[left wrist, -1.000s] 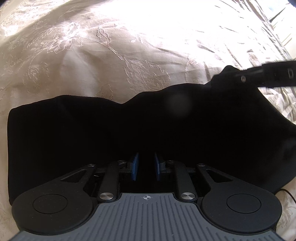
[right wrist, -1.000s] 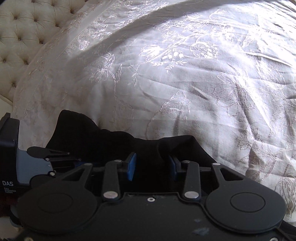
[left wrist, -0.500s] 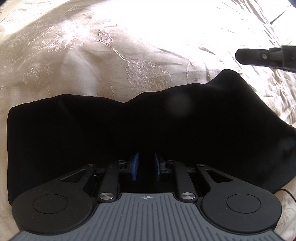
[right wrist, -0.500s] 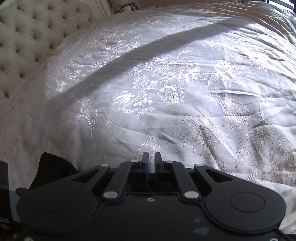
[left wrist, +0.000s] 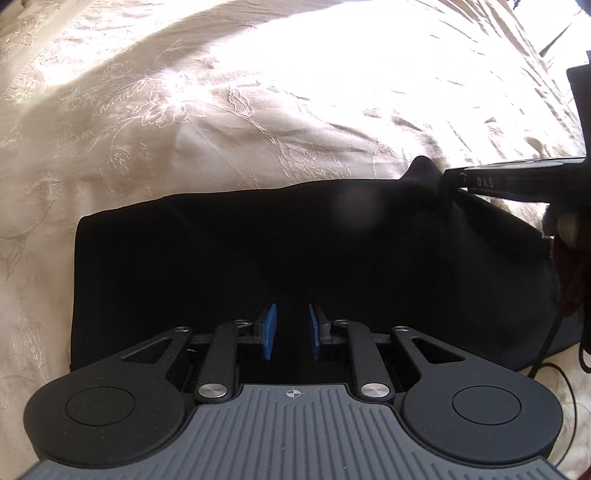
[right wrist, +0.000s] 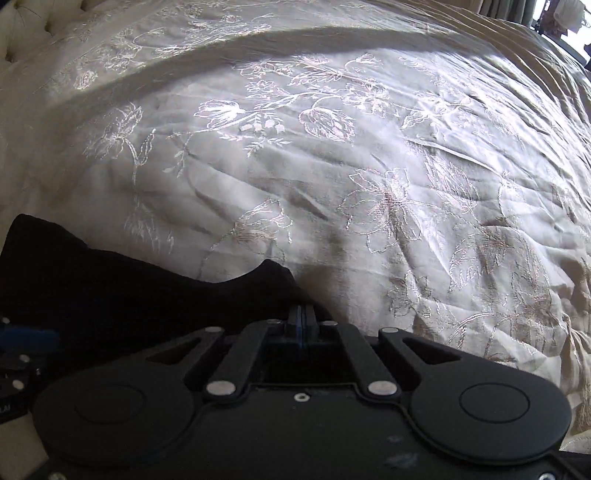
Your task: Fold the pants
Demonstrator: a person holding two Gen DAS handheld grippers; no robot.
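- The right gripper (right wrist: 302,326) sits at 6 o'clock, its blue pads (right wrist: 297,328) pressed together with no gap showing.
- The black pants (right wrist: 122,284) fill the 8 o'clock area, and a raised fold of them peaks just above the pads (whether any cloth is pinched there is hard to tell).
- The cream bedspread (right wrist: 369,166), stitched with flowers, spreads from 9 through 12 to 4 o'clock.
- A tufted headboard (right wrist: 22,22) shows at 10 o'clock.
- A blue part of the left gripper (right wrist: 27,338) pokes in at 8 o'clock.

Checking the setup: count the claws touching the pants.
2. Left claw open over the black pants' near edge; right claw shut on their far right corner.
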